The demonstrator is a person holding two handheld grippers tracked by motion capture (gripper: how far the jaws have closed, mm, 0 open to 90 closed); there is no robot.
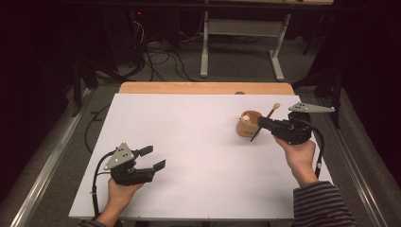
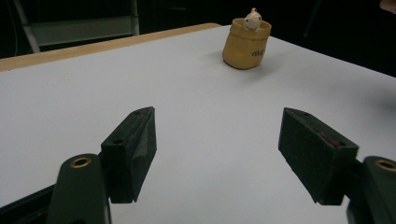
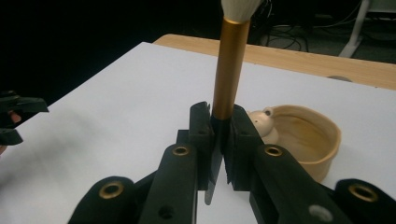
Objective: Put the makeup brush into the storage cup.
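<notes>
Just beside the wooden cup (image 1: 248,125), on its right, the right gripper (image 1: 263,124) is clamped on a brush (image 1: 265,120); in the right gripper view its jaws press the brush's gold handle (image 3: 229,70) where it meets the dark lower part, white bristles (image 3: 240,8) pointing up. From above, the brush leans across the cup's right rim, its pale tip past the cup's far side. A small pale figure (image 2: 252,19) sits inside the cup. Well apart from the cup, toward the near left of the white table (image 1: 198,156), the left gripper (image 1: 153,158) hovers with jaws spread wide, holding nothing, pointing toward the cup
</notes>
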